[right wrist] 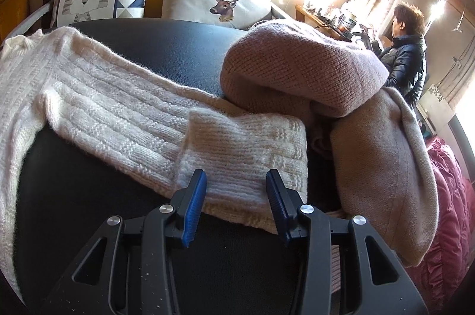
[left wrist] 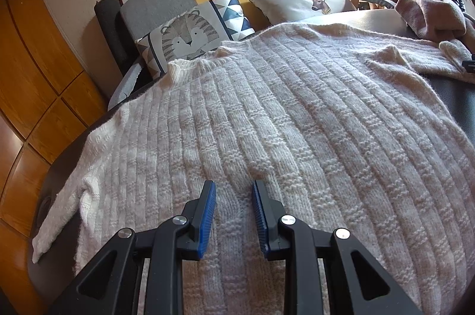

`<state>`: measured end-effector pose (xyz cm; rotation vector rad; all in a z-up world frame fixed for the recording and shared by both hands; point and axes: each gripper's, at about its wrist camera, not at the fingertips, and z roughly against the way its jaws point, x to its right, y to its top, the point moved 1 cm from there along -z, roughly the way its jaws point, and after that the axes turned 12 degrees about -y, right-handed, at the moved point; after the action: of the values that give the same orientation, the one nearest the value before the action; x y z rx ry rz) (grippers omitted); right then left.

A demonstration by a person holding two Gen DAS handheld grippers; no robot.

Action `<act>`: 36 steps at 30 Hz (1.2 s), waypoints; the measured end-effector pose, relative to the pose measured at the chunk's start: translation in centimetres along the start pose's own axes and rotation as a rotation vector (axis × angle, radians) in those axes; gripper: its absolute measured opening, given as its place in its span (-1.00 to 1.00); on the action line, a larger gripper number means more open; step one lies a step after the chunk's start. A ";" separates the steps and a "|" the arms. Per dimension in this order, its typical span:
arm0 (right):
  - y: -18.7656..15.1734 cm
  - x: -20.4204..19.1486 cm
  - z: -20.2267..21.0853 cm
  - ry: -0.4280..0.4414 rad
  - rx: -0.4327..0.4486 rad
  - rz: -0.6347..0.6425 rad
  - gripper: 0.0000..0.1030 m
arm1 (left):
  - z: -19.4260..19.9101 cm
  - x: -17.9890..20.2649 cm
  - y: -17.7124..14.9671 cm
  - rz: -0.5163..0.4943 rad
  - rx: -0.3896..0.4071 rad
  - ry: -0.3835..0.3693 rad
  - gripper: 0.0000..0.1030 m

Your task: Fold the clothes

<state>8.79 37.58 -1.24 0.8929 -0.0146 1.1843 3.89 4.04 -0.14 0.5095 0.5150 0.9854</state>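
A cream ribbed knit sweater (left wrist: 282,107) lies spread flat on a dark padded surface (left wrist: 457,95), neck toward the far pillows. My left gripper (left wrist: 233,186) hovers low over the sweater's body near its lower part, jaws apart, knit showing flat between the blue pads. In the right wrist view the sweater's sleeve (right wrist: 118,107) runs across the dark surface (right wrist: 74,211), its cuff (right wrist: 246,143) folded back. My right gripper (right wrist: 236,175) stands open at the cuff's near edge, which lies between the fingers; the pads do not press it.
A pink knit garment (right wrist: 297,68) and a beige one (right wrist: 380,166) are piled just right of the cuff. Tiger pillow (left wrist: 190,36) and deer pillow (right wrist: 219,3) lean at the back. A person (right wrist: 406,63) stands far right by a desk. A magenta quilt (right wrist: 451,211) lies at right.
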 end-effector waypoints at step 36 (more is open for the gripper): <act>2.0 4.9 2.8 0.224 0.000 -0.278 -1.00 | 0.3 -1.3 0.9 0.098 -0.002 -0.076 -0.52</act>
<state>10.43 39.93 4.02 0.7316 0.2824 1.0169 2.89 3.31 0.87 0.5726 0.4245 1.0560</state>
